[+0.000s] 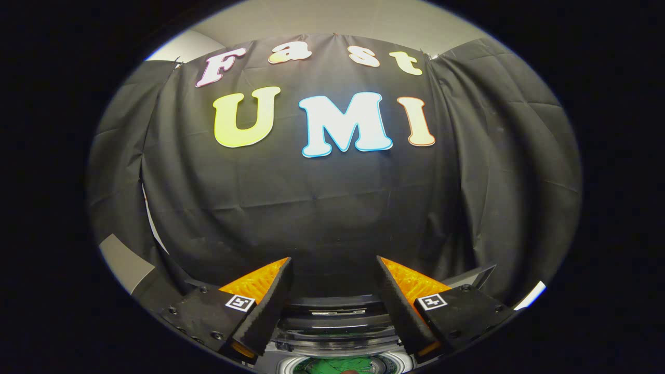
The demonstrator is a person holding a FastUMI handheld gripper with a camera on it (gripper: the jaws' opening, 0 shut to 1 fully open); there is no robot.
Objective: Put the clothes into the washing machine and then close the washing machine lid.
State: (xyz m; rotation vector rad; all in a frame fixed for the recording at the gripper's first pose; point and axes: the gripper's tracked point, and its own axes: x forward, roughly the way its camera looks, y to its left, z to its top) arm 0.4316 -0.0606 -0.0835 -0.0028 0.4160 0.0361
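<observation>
My gripper [332, 265] stands open, its two fingers spread wide with nothing between them, aimed at the black cloth wall. Low down between the fingers I see the washing machine [335, 317], its dark raised lid and round rim just below the fingertips. Inside the drum, at the very bottom between the fingers, lies a green piece of clothing [332, 365]. Most of the machine is hidden under the fingers.
The black cloth wall [332, 208] hangs right behind the machine. A grey panel edge [124, 262] shows beyond the left finger and a pale strip [530, 296] beyond the right finger.
</observation>
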